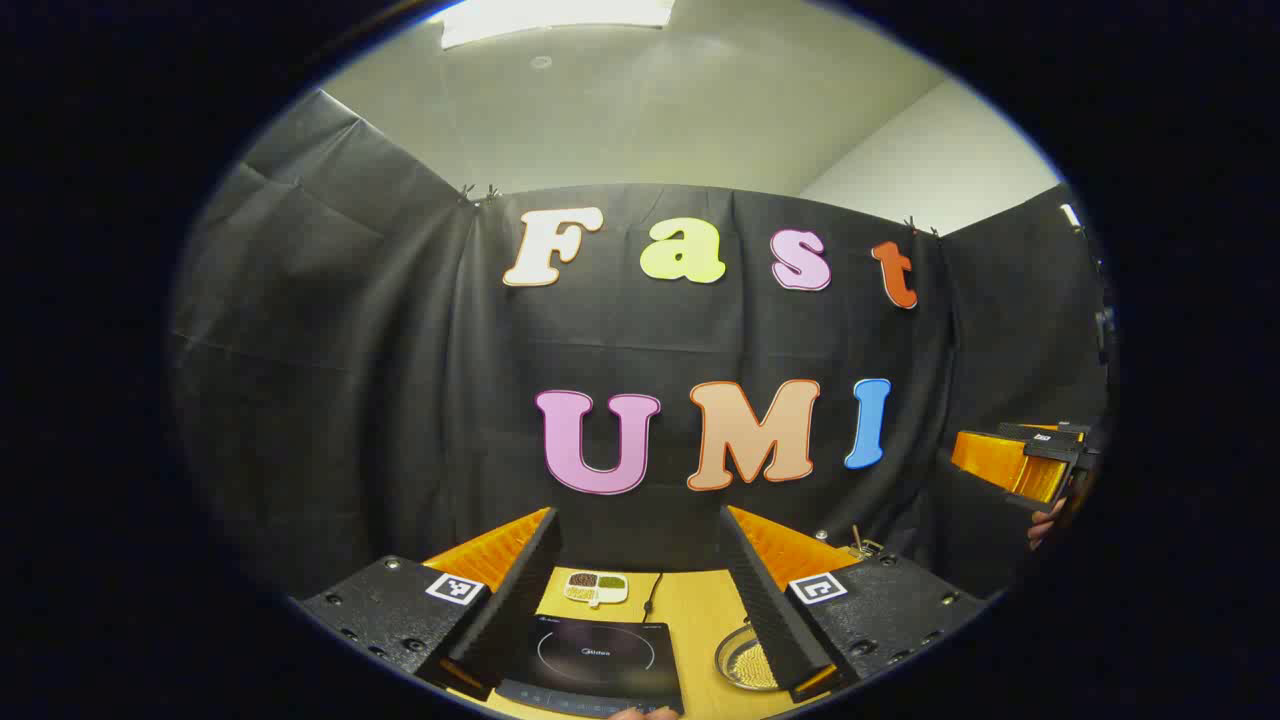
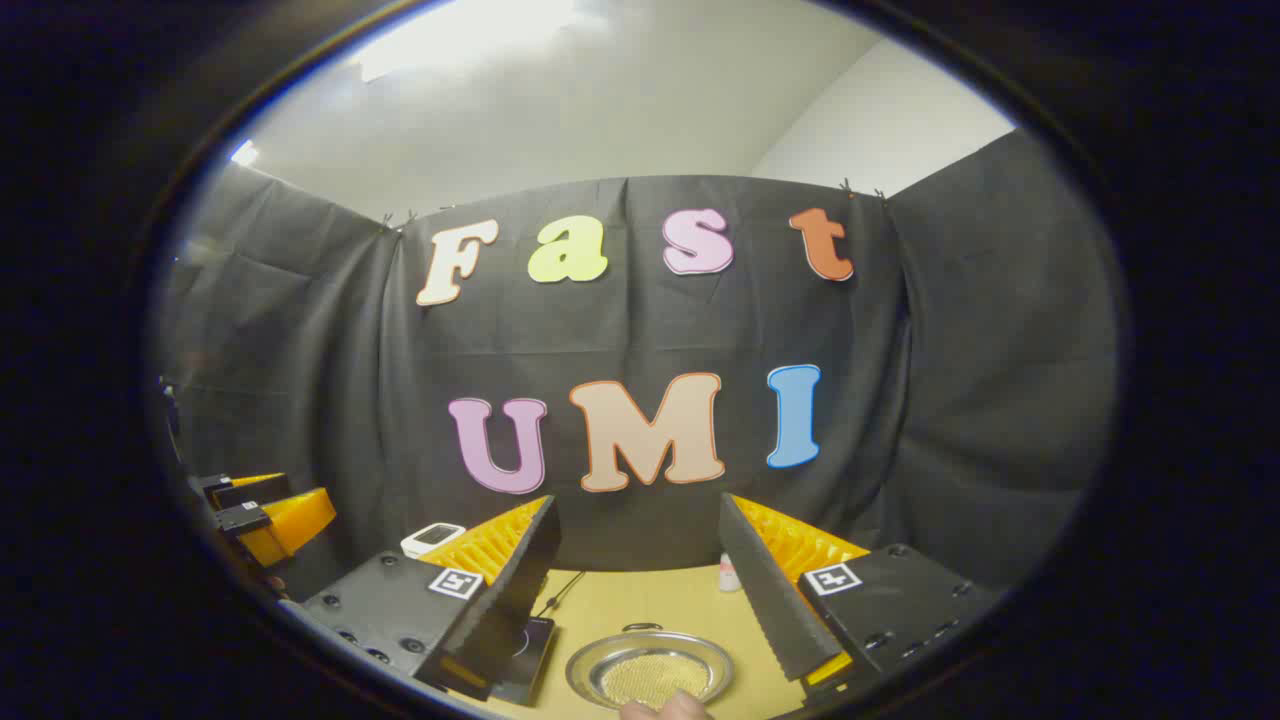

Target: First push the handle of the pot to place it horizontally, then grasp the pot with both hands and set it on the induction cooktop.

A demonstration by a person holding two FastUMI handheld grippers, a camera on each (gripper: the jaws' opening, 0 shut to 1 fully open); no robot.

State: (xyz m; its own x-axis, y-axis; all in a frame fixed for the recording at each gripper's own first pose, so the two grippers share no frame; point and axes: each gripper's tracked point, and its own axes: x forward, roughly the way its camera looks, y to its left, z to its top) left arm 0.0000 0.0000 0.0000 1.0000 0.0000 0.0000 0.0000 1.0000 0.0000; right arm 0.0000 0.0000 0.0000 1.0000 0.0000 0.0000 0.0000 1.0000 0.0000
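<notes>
**Both hand-held grippers raised above the surface, pot and cooktop below**

Nearest, in the left gripper view, the left hand-held gripper holds its fingers wide apart with nothing between them. In the right gripper view the right hand-held gripper likewise stands spread and empty. Just beyond and below the right one's fingers, the pot sits on the yellow surface: a shallow round metal vessel with a mesh-like inner face, its rim glinting. In the left gripper view it lies just right of the induction cooktop, near but apart. A small loop at its far rim may be the handle; its direction and the pot's long axis cannot be told from here. Judged by its thin metal, the pot is probably light, rigid and somewhat slippery, so opposite points on the rim look the best hold. Farther back lie a divided dish and a cable; a small white device rests at the wall.
</notes>
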